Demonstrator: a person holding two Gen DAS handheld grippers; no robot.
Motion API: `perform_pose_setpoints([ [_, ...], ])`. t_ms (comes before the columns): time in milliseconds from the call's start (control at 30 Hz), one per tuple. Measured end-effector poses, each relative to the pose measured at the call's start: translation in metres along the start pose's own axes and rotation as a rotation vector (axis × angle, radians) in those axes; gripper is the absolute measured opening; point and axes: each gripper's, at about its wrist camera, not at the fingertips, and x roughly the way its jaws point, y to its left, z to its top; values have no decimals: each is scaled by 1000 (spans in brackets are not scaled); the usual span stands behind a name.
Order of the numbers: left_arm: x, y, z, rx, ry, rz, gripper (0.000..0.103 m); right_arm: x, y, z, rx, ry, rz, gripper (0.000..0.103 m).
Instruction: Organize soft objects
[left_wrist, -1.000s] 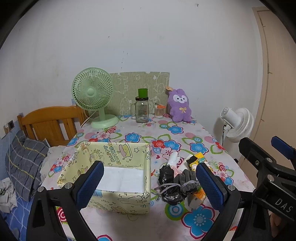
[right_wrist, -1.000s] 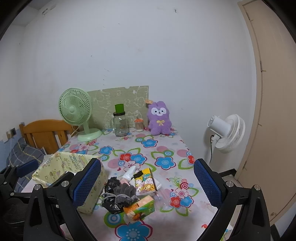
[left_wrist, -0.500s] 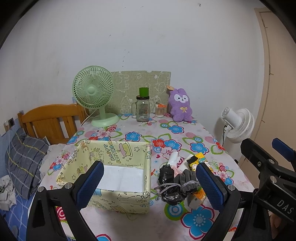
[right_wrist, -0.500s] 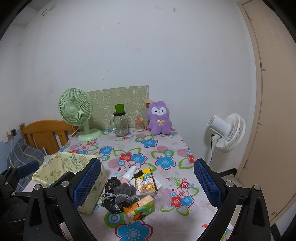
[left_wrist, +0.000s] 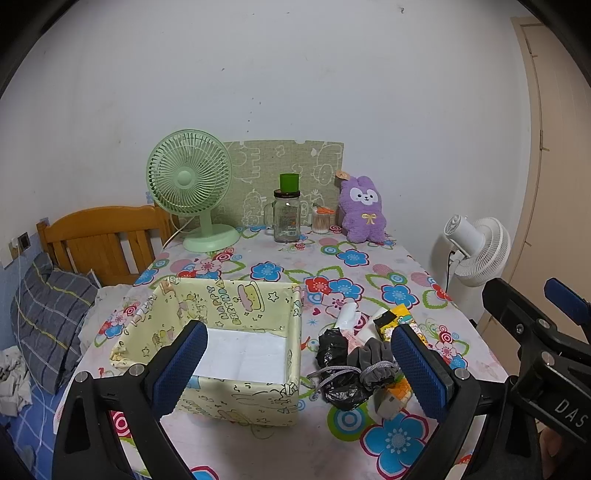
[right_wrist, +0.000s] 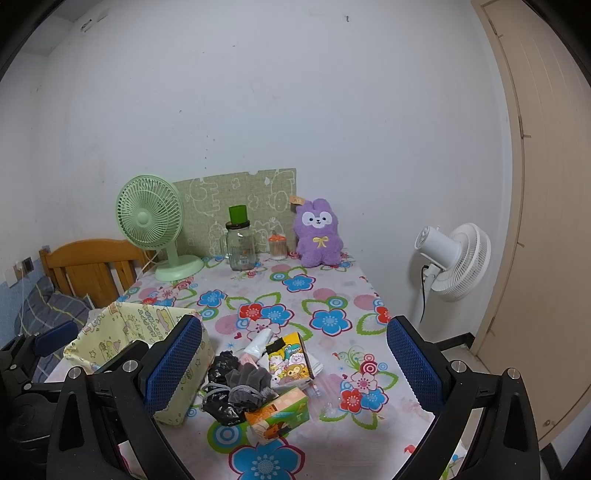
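A yellow patterned fabric box stands open at the near left of the flowered table, only white lining showing inside. Right of it lies a heap: a grey glove, a black bag, tissue packs, an orange-green pack and a white tube. A purple plush rabbit sits at the far edge. My left gripper is open above the box and heap. My right gripper is open over the heap.
A green desk fan, a glass jar with a green lid and a small cotton-swab jar stand at the table's back. A wooden headboard and bed lie left. A white floor fan and a door are right.
The left wrist view has shifted slightly, as if the left gripper rose or tilted a little. The right gripper and the objects have not moved.
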Motion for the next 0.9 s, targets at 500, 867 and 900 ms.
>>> perform_pose_setpoints([
  [500,13,-15,-2,5,15,-3,100,12,-9,-4,1,15,6,101],
  [867,34,-43,-10,34,57,-43,100,34,-27,-11,-1,58,13,97],
  [900,37,-45,-11,33,66,-47,100,36,-29,-12,0,61,17,96],
])
